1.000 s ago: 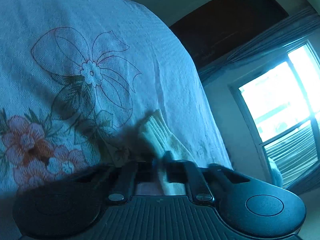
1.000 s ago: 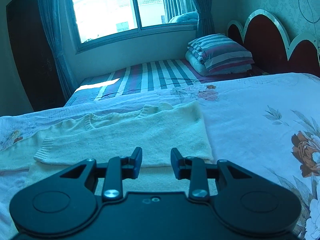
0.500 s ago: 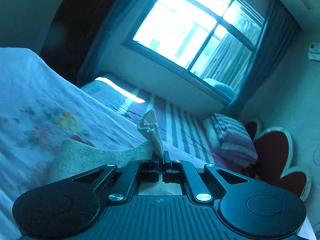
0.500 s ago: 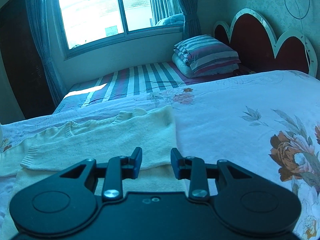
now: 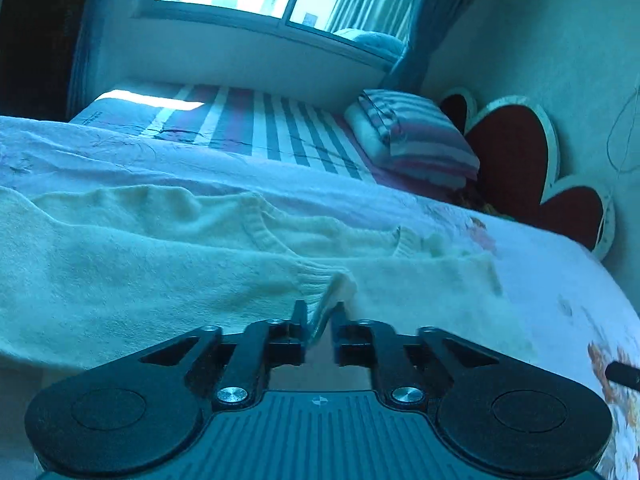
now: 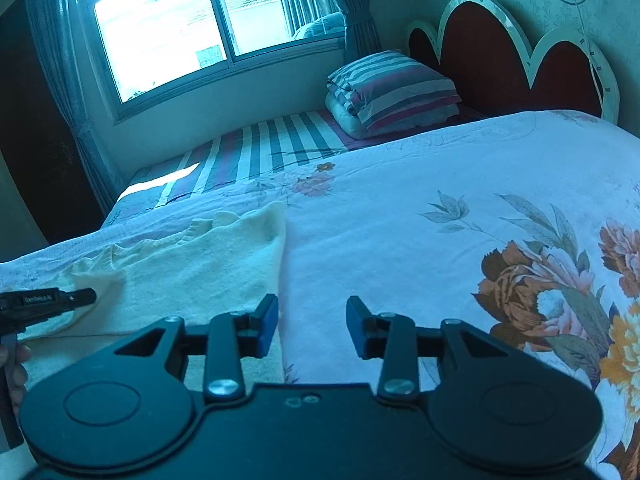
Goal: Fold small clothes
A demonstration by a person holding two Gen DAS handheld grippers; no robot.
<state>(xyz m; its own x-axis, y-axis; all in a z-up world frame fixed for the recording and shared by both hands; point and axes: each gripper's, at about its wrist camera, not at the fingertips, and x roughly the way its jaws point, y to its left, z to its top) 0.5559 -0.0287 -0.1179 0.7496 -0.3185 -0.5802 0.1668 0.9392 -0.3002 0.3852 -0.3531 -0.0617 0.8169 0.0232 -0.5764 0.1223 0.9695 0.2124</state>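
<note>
**Sweater on bed, both grippers parting**

Cream knit sweater (image 5: 132, 264), fuzzy with ribbed cuff (image 5: 320, 284), lies flat on the floral sheet (image 6: 400, 248). Left gripper (image 5: 319, 314): jaws opening, cuff between them, seemingly unpinched. Right gripper (image 6: 312, 312): jaws opening, empty, over the sweater's edge.

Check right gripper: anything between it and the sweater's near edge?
Nothing visible. The right gripper, jaws opening and empty, hangs over bare floral bedspread, with the sweater's right edge beside its left fingertip. The left gripper sits further left at the sleeve cuff.
</note>
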